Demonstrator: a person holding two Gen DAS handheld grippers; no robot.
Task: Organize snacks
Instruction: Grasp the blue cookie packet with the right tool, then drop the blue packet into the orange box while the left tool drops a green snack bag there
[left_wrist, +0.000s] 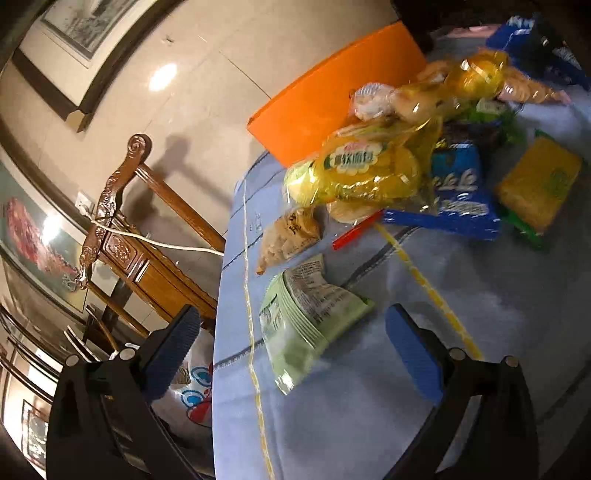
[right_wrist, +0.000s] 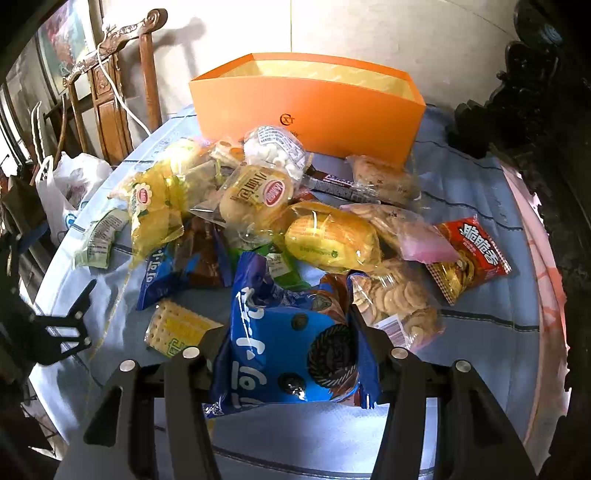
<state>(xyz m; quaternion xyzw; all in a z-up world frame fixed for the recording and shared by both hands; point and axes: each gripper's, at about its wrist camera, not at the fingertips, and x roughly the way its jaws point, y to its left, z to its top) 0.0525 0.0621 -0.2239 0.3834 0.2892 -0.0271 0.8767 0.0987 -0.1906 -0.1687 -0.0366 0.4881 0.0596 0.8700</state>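
Snacks lay heaped on the blue-clothed table before an open orange box as we sorted them.

Our right gripper pinched a blue cookie packet at the near edge of the pile; we judged it light, puffy, slick and crushable, best held by its crimped end seam. Our left gripper hung spread and empty over a green packet.
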